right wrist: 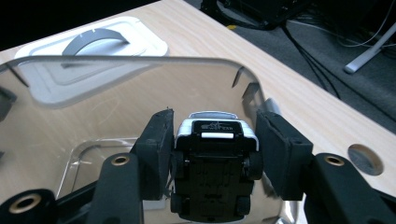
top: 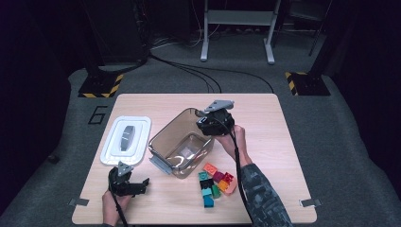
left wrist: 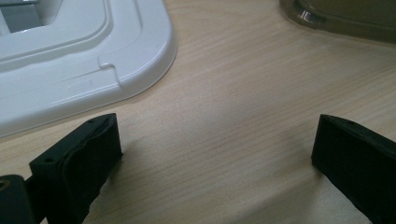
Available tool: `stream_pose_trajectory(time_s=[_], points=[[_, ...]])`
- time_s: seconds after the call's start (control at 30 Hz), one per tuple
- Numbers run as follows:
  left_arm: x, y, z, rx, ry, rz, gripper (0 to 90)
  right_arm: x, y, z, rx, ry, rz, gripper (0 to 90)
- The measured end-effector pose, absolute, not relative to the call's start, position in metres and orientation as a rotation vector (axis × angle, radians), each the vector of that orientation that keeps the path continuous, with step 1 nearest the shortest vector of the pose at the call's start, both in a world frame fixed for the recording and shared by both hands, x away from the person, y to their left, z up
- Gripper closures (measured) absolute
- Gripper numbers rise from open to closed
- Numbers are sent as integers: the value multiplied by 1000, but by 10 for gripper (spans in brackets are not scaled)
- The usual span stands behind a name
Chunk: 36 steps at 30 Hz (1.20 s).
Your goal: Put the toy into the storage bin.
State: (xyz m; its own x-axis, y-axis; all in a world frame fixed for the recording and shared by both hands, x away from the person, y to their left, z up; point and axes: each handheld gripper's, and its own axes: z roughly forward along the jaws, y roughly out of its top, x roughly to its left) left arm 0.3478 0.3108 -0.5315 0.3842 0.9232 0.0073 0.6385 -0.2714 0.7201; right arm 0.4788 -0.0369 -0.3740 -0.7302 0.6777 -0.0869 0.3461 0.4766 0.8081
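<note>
- The right gripper clamps a toy car between its pads, underside turned toward the gripper's camera, wheels against the pads on both sides. The jaws stand partly closed, no wider than the car.
- The car's long axis runs along the jaws, nose pointing away from the hand and down into the bin.
- In the high view the right gripper hangs at the far right rim of the clear bin, so the car sits over the opening; the bin floor lies straight beyond it. I judge the coming move to be a short drop or lowering into the bin.
- The right hand is the one at the bin; the left gripper rests near the table's front edge, well apart from it.
- The left jaws stand wide apart over bare table with nothing between them.
- The white lid lies just beyond the left gripper.
- Coloured bricks sit in a cluster beside the bin's near right corner.
</note>
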Motion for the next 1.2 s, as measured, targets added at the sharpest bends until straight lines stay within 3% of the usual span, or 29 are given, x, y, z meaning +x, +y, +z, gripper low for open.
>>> stream_pose_trajectory(time_s=[1.2], points=[[348,311,-531,2011,1337,577,13,471,-41,-403,876,2432,1085,472]])
